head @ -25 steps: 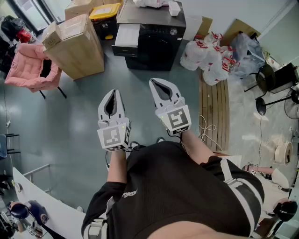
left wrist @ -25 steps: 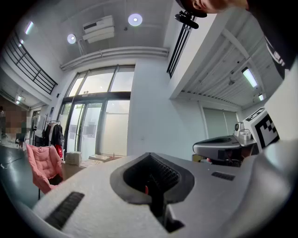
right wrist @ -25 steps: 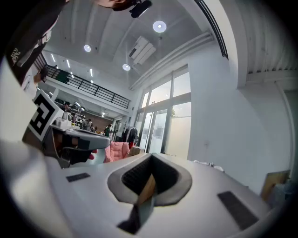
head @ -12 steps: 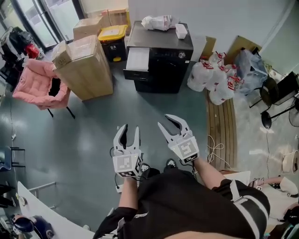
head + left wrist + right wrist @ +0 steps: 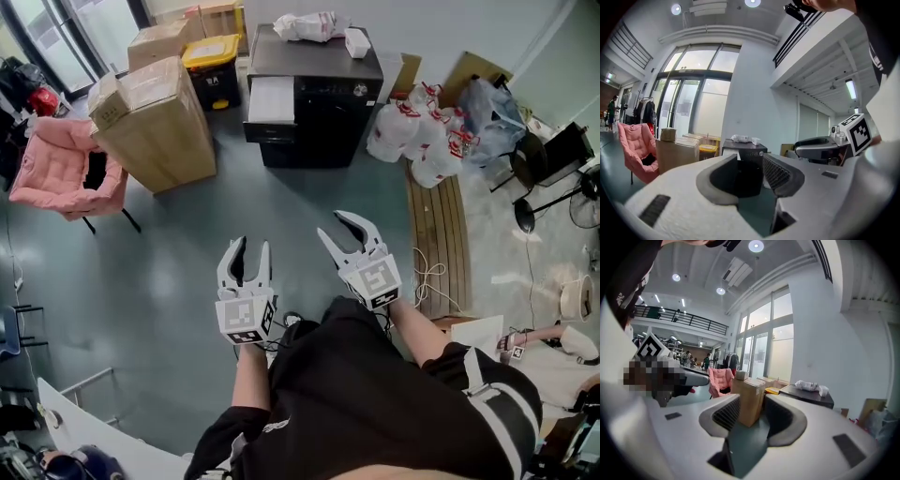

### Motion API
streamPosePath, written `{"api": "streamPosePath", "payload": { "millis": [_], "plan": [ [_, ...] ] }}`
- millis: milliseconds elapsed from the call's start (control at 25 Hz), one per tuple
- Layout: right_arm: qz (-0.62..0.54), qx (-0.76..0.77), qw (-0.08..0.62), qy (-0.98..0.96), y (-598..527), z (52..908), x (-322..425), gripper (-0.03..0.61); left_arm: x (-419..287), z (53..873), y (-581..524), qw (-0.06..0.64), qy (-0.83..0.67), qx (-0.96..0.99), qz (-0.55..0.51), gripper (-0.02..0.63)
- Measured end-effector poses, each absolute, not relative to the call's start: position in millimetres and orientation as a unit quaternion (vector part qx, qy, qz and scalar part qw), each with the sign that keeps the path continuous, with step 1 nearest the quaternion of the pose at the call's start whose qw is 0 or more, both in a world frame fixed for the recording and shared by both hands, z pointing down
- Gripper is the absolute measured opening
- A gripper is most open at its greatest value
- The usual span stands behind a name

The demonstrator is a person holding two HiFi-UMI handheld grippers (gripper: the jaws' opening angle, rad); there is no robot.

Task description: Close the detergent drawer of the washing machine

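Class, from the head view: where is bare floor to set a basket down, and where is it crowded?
Bare floor lies between the washer, the cardboard box and the planks; more lies beside the pink chair. Crowded: the bags right of the washer.

A cardboard box (image 5: 155,122) stands left of the washing machine (image 5: 314,98), bags (image 5: 422,131) right.

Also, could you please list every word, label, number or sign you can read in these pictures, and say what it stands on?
No text here can be read for certain.
White bags: red print, too small to read.
Washing machine: pale marks on the front panel, too small to read.
Black shirt: small white logo near the sleeve, blurred.
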State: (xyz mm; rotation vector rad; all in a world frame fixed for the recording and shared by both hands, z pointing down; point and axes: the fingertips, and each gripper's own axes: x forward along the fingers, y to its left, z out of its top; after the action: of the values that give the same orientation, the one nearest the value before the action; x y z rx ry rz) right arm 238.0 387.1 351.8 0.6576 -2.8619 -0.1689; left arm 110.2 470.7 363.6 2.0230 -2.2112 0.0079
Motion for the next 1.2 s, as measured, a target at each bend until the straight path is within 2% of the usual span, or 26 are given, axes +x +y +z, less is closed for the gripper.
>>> {"api": "streamPosePath", "payload": {
  "millis": [440, 560, 960, 1200],
  "plan": [
    [-0.047, 0.234, 0.113, -0.964, 352, 366, 217, 0.173, 93, 378, 435, 0.084, -0.727, 0.682, 0.012, 0.149],
    [-0.045, 0.235, 0.108, -0.965, 325, 366, 204, 0.173, 78, 376, 410, 0.077, -0.731, 0.678, 0.016, 0.17],
    [-0.032, 0.228, 0.097, -0.968, 215, 359, 163, 0.175, 33, 372, 296, 0.078, -0.735, 0.673, 0.031, 0.172],
    [-0.009, 0.214, 0.108, -0.971, 172, 376, 158, 0.178, 29, 385, 249, 0.098, -0.732, 0.672, 0.057, 0.177]
  ]
}}
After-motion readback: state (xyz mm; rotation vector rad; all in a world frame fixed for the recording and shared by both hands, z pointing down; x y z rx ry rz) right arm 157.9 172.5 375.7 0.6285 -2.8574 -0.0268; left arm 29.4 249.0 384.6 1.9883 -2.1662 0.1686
